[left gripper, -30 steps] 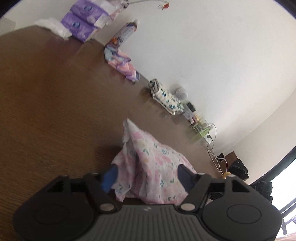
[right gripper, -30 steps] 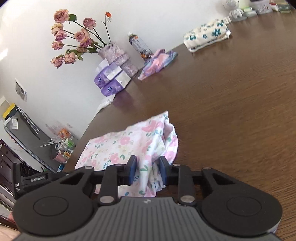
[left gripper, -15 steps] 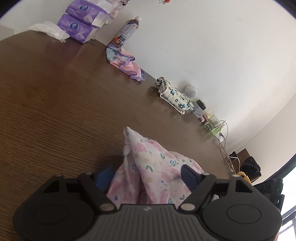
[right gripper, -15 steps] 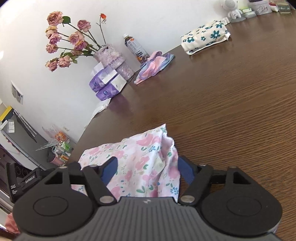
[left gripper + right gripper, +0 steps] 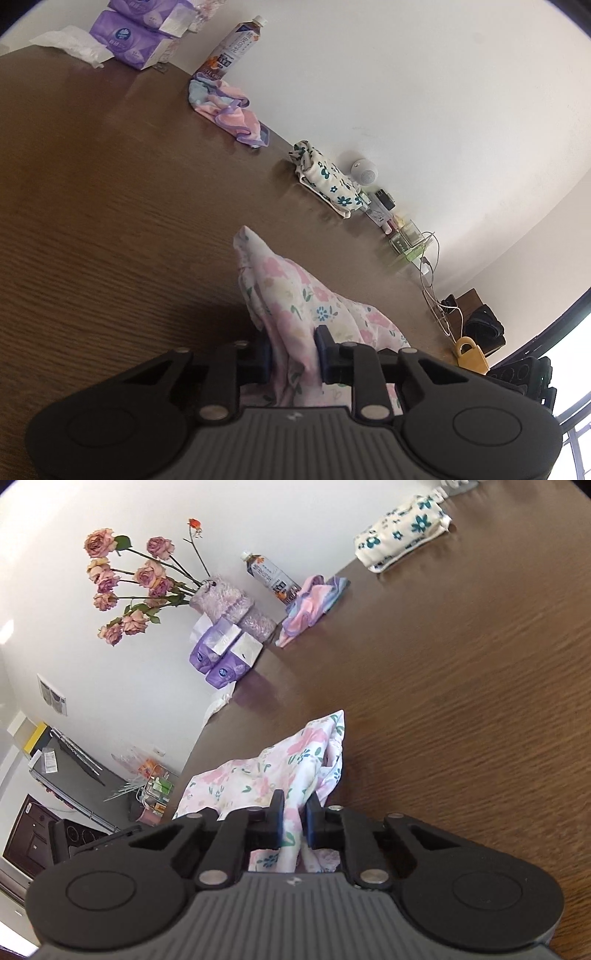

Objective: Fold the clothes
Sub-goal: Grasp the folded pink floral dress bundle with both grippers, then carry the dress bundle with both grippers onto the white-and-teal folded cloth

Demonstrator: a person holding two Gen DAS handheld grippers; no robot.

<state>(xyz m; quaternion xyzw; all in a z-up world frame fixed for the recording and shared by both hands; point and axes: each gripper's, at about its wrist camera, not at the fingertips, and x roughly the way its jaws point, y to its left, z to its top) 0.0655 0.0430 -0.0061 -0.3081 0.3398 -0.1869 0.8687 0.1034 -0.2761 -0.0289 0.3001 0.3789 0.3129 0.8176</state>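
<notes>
A white garment with pink and blue flowers [image 5: 306,306] lies bunched on the brown wooden table [image 5: 92,206]. My left gripper [image 5: 293,350] is shut on a fold of this floral garment, with cloth pinched between the blue pads. In the right wrist view the same floral garment [image 5: 280,768] rises to a peak, and my right gripper [image 5: 294,821] is shut on another fold of it. The cloth under both grippers is hidden by their bodies.
Along the wall stand a folded pastel cloth [image 5: 229,110], a folded white cloth with teal flowers [image 5: 328,181], a drink bottle [image 5: 236,48], purple tissue packs [image 5: 136,33] and a vase of roses [image 5: 229,605]. Small items and cables [image 5: 428,266] crowd the table's far end.
My left gripper went from open to shut on the garment. My right gripper was shut, opened half a second ago, and is now shut on the cloth again.
</notes>
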